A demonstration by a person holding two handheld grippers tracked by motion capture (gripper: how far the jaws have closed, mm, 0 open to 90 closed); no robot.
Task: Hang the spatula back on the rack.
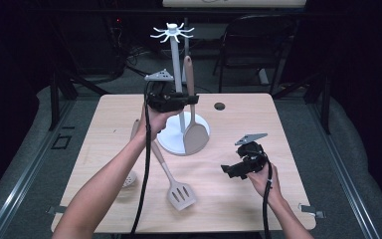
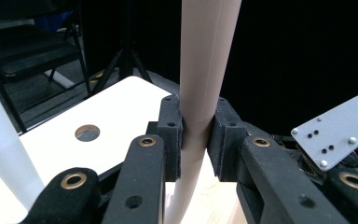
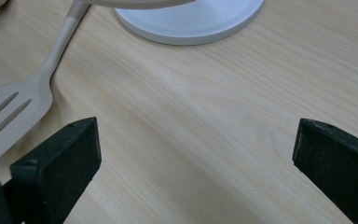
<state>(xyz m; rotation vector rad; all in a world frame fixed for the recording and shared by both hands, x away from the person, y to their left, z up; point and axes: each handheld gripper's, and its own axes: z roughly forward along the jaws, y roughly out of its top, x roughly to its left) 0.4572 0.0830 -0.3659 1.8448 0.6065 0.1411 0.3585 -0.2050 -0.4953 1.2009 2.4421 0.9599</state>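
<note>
the left gripper is clamped on the handle of a beige solid spatula, which it holds upright just beside the pole of the white utensil stand, with the blade hanging over the stand's round base; in the left gripper view the pads press on the handle from both sides. the right gripper hovers over bare wood in front of the stand, off to its right, jaws spread wide with nothing between them. a slotted spatula lies flat on the table in front of the stand.
</note>
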